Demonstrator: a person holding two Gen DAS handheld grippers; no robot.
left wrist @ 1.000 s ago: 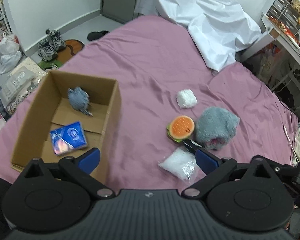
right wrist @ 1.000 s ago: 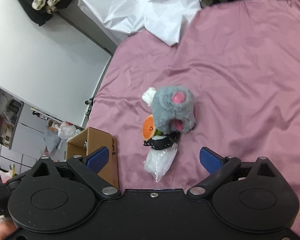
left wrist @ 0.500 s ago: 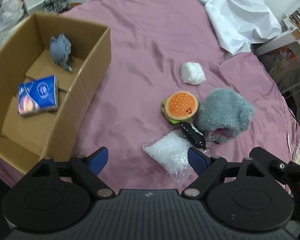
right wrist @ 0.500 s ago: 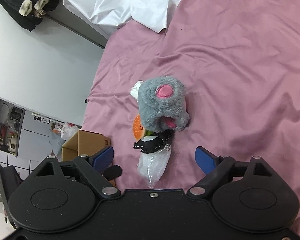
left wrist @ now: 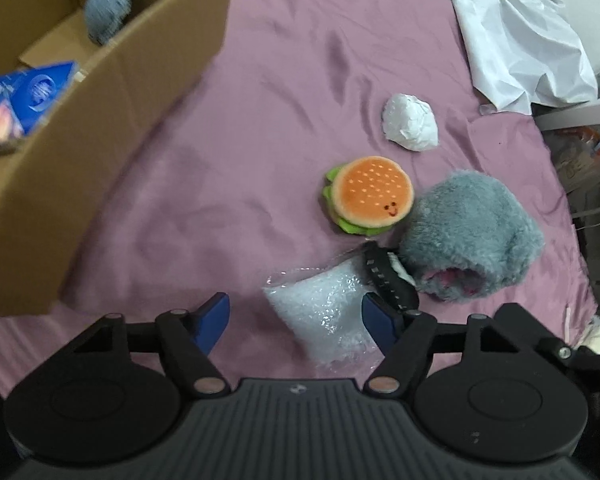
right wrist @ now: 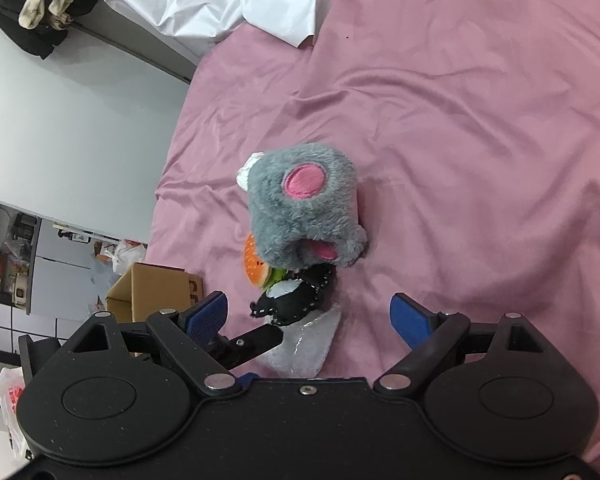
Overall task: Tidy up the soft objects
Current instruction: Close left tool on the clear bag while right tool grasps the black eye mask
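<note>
Left gripper (left wrist: 296,318): jaws spread apart, nothing held, hovering low over the pink bedsheet (left wrist: 260,92). A clear plastic bag of white filling (left wrist: 324,312) lies on the sheet between the two blue pads, nearer the right-hand one; contact with either pad cannot be confirmed. A small black stitched plush (left wrist: 386,276) lies against the bag's far edge, just beside the right-hand pad. Touching it on the far side: a grey furry plush with pink lining (left wrist: 472,236), and to that item's left an orange burger plush with green edging (left wrist: 370,200), the two pressed together. Beyond these, apart from the group, a crumpled white wad (left wrist: 411,122). At far left stands an open cardboard box (left wrist: 100,120), which contains a blue packet (left wrist: 24,100) and a small grey furry item (left wrist: 108,4). A white sheet (left wrist: 516,32) lies bunched at the far end of the bed.

Right gripper (right wrist: 308,314): jaws likewise apart, empty, positioned above the same cluster from the opposite side, with the black plush and bag nearest its pads. Part of the left gripper's finger sits at the bag in this view.
</note>
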